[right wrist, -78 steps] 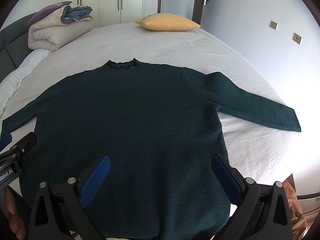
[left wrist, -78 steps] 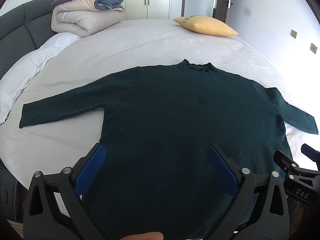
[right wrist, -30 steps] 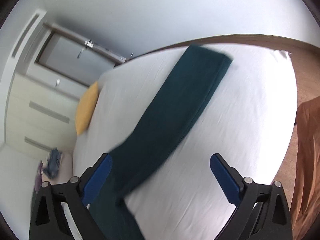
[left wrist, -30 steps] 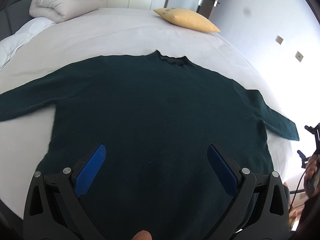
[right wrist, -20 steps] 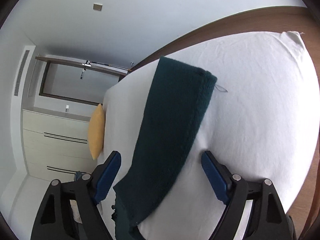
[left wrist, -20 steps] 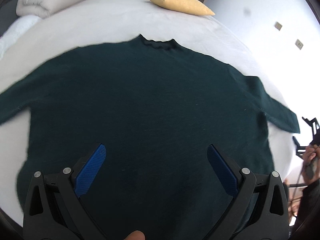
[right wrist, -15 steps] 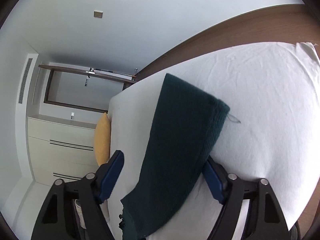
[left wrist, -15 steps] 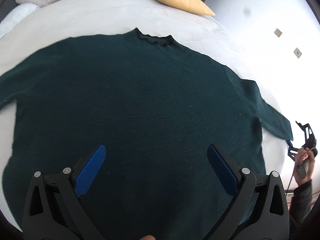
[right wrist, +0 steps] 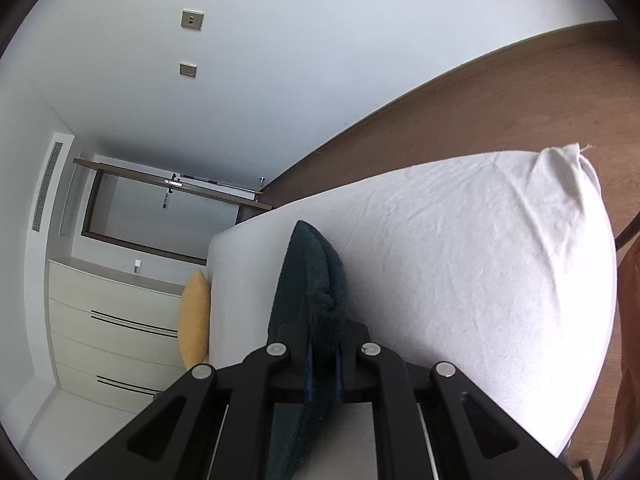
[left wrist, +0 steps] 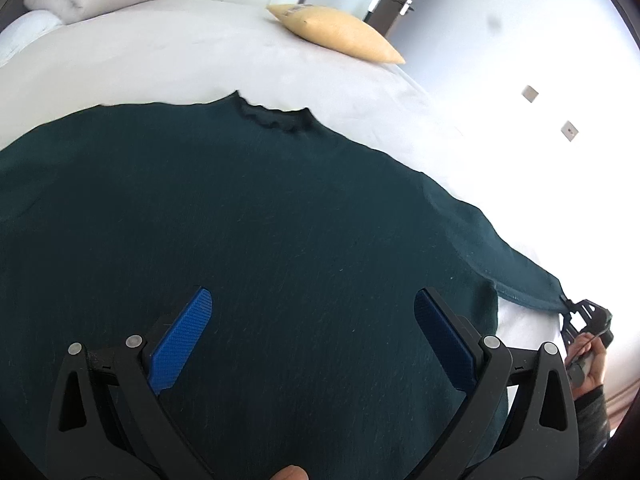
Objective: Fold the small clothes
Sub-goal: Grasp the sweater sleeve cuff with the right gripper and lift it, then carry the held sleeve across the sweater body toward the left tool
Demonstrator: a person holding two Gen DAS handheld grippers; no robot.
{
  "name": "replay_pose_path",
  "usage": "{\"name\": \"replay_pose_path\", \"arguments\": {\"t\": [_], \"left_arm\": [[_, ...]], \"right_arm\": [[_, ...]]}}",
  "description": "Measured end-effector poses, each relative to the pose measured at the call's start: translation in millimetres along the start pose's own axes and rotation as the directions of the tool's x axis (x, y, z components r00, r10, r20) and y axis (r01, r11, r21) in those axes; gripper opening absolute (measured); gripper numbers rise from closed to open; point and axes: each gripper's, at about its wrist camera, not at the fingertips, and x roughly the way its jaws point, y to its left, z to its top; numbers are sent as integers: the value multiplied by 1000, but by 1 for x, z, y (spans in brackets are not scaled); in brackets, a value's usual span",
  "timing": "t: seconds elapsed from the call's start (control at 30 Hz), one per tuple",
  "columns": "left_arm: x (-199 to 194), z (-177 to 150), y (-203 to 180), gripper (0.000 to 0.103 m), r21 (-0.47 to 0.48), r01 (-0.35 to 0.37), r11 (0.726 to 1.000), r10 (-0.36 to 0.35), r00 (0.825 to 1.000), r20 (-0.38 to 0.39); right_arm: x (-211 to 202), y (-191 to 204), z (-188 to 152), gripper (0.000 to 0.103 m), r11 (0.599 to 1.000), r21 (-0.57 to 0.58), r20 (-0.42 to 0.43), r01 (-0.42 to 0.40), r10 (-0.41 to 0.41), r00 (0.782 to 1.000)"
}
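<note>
Sweater: I see the dark green sweater (left wrist: 256, 240) lying flat on the white bed (left wrist: 168, 60). It fills the middle and lower part of my left view. Its neck is at the upper middle.
Sleeve: one sleeve (left wrist: 516, 268) runs out to the right edge of my left view. In my right view its end (right wrist: 316, 280) stands up in the lower middle.
Right gripper: my right gripper (right wrist: 322, 376) has just been closing, and now it pinches the sleeve end tight.
Left gripper: my left gripper (left wrist: 312, 336) is wide, with nothing in it. It hangs over the sweater's body.
Other things: a yellow pillow (left wrist: 336, 32) sits at the top of my left view.
Done: I think only the first grab is done.
Left to do: no fold shows yet. I guess both sleeves must go in, then the body gets folded.
</note>
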Motion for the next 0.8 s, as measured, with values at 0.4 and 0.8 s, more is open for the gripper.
{"name": "replay_pose_path", "arguments": {"t": [0.4,0.8], "left_arm": [[59,43,17,103,-193,193,962,-220,967,-129],[66,74,26,103,-402,491,773,-565,821,-82]], "right_arm": [[10,132,-64,9,879,-476,-40,23,-48,998],[46,261,-390,9,334,-909,-302,-252,-109,947]]}}
